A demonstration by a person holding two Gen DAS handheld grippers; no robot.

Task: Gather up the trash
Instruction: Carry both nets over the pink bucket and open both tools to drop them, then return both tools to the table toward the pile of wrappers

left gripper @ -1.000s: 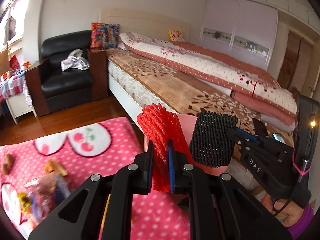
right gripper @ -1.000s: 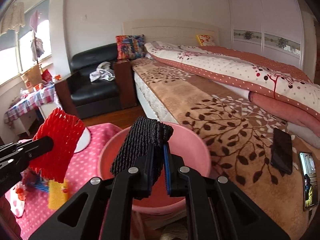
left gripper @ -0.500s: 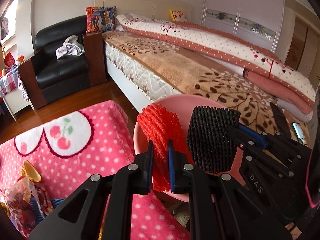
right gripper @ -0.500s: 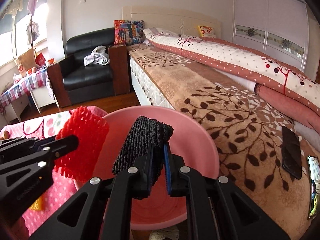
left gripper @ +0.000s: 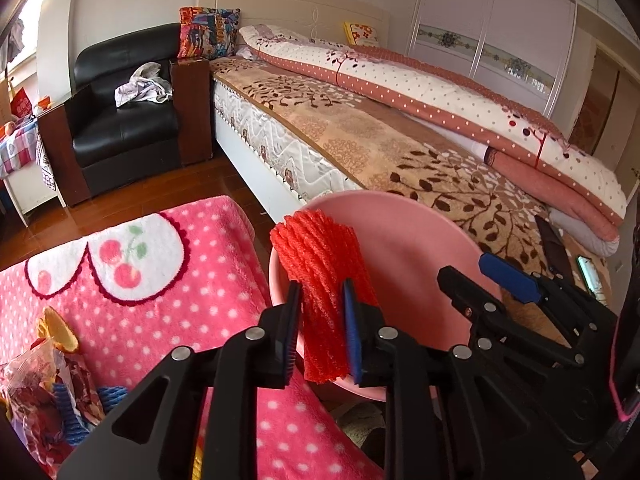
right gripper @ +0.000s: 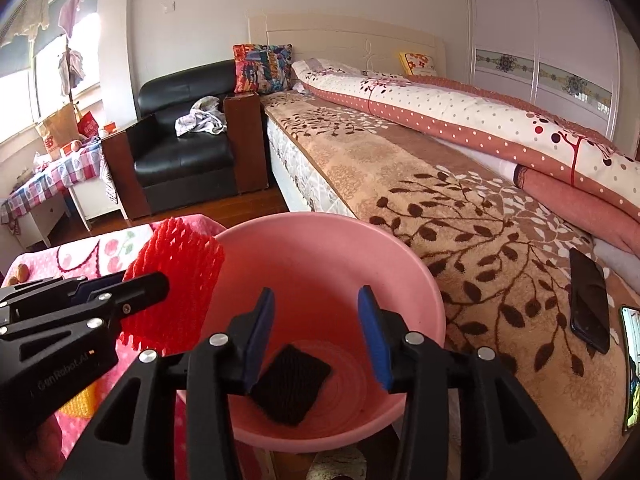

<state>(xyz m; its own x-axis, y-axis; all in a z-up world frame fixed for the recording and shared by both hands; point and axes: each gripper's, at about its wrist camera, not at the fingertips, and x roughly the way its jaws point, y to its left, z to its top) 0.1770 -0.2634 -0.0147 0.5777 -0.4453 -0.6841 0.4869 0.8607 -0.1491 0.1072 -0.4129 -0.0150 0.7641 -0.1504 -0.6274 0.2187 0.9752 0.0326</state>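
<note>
Right tool [right gripper: 316, 330]: I see its jaws spread wide over the pink basin [right gripper: 424, 280], with nothing between the blue pads. They have just been opening; half a second ago they were pinching the black foam net.
Black foam net [right gripper: 291, 388]: it now lies flat on the basin floor, lower centre of the right wrist view, partly behind the left-hand pad. A second ago it stood upright in the right tool's grip above the rim.
Left tool [left gripper: 320, 320]: its jaws have just been opening too, and the gap is plainly wider than before. The red foam net [left gripper: 320, 268] stands upright between the pads. I cannot tell whether the pads press on it or only flank it.
Red foam net, place: at the basin's left rim in both views, its top above the rim, its lower end hanging down inside the edge. It sits lower against the basin than a second ago.
Pink basin: centre of both views, between the pink dotted blanket [left gripper: 168, 312] on the left and the bed [left gripper: 360, 136] on the right. More of its inside shows than a second ago.
Remaining litter: crumpled wrappers [left gripper: 44, 392] lie on the blanket at the lower left of the left wrist view.
Background: black armchair [right gripper: 180, 152], upper left, as before.
</note>
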